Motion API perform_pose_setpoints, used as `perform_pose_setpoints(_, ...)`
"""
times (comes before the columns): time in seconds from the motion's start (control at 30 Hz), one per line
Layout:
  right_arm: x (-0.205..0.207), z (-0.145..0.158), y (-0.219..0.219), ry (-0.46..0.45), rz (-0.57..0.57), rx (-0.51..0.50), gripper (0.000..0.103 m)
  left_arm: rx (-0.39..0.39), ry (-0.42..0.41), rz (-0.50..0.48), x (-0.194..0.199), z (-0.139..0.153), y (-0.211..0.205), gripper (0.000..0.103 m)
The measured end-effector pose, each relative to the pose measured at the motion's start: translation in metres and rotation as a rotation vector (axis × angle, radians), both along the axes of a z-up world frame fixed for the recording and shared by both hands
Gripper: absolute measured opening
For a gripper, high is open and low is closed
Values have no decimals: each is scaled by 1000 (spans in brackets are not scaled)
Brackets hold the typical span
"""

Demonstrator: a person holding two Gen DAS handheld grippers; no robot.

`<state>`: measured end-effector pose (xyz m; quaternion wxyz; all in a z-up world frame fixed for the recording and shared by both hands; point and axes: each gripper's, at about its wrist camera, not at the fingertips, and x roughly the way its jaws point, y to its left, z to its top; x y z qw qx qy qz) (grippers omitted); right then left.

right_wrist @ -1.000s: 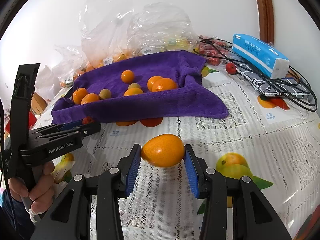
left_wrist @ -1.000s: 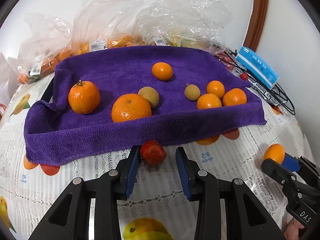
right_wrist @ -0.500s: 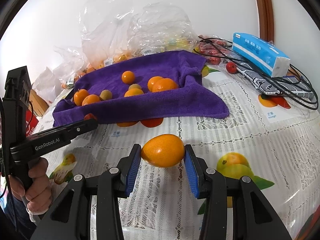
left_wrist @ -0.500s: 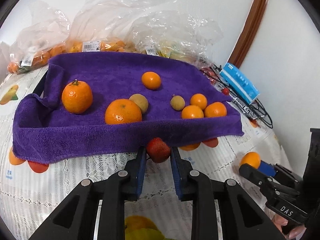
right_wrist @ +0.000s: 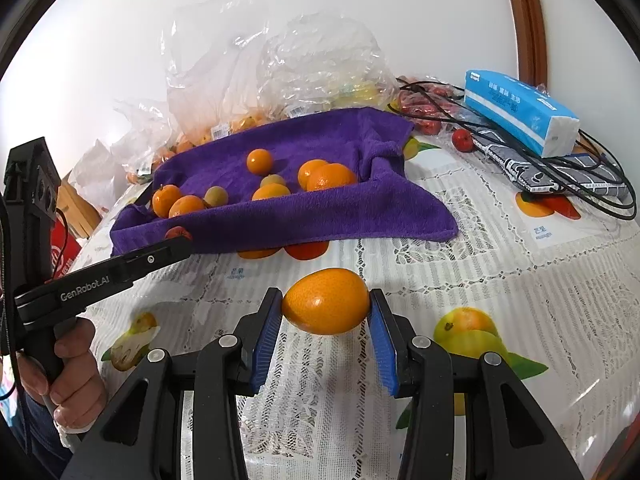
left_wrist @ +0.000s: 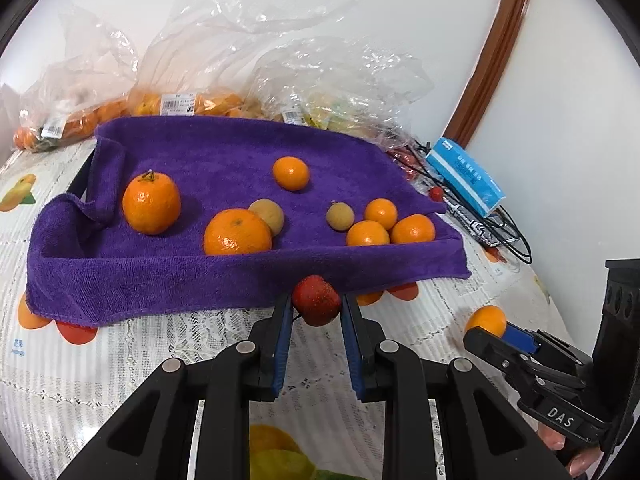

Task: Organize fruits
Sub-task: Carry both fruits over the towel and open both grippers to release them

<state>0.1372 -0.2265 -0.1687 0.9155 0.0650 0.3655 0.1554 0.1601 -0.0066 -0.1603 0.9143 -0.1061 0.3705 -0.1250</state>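
Pinching a small red fruit (left_wrist: 316, 305) between its blue pads, the left gripper (left_wrist: 315, 312) holds it just in front of the purple towel (left_wrist: 224, 152), at the towel's near hanging edge. The fruit looks lifted off the lace tablecloth (left_wrist: 140, 360), though contact with the cloth below cannot be judged for sure.

On the purple towel lie 5 orange citrus fruits and 2 small tan ones: a stemmed mandarin (left_wrist: 151, 202) toward the towel's left side, a larger orange (left_wrist: 237, 233) near the front fold with a tan fruit (left_wrist: 267, 216) touching it from behind, a lone small orange (left_wrist: 291, 173) farther back, and a cluster of 3 small oranges (left_wrist: 390, 224) at the towel's right front corner with another tan fruit (left_wrist: 340, 217) just left of them.

The right gripper (right_wrist: 326, 308) is clamped on an oval orange fruit (right_wrist: 326, 301), its pads pressing both ends, held above the tablecloth in front of the towel and to its right.

Behind the towel sit clear plastic bags (left_wrist: 192, 92) of more fruit. Right of the towel lie a blue tissue pack (right_wrist: 520, 110) and black cables (right_wrist: 592, 184).
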Motion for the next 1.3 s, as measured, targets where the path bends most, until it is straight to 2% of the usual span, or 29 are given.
perform_pose_setpoints(0.4,-5,2,2,-27,-30,-27,43,-14,-68,-9,-14,17,2,23)
perform_pose_setpoints(0.5,-8,5,5,-41,-23,-23,43,18,-67,27,-16,21,6,23)
perform_pose_setpoints(0.6,-5,11,10,-27,-1,4,43,4,-64,46,-16,27,16,23)
perform_pose_setpoints(0.7,0,26,19,-63,8,-12,43,1,-77,67,-15,41,28,23)
perform_pose_setpoints(0.83,12,51,35,-113,20,-25,43,52,-101,114,-6,64,40,24)
perform_pose_setpoints(0.97,28,70,48,-151,30,-29,43,69,-109,158,6,75,53,24)
perform_pose_setpoints(1.17,59,87,62,-178,40,-40,43,45,-74,201,33,69,69,24)
perform_pose_setpoints(1.3,79,85,70,-172,57,-40,43,47,-51,203,50,60,65,24)
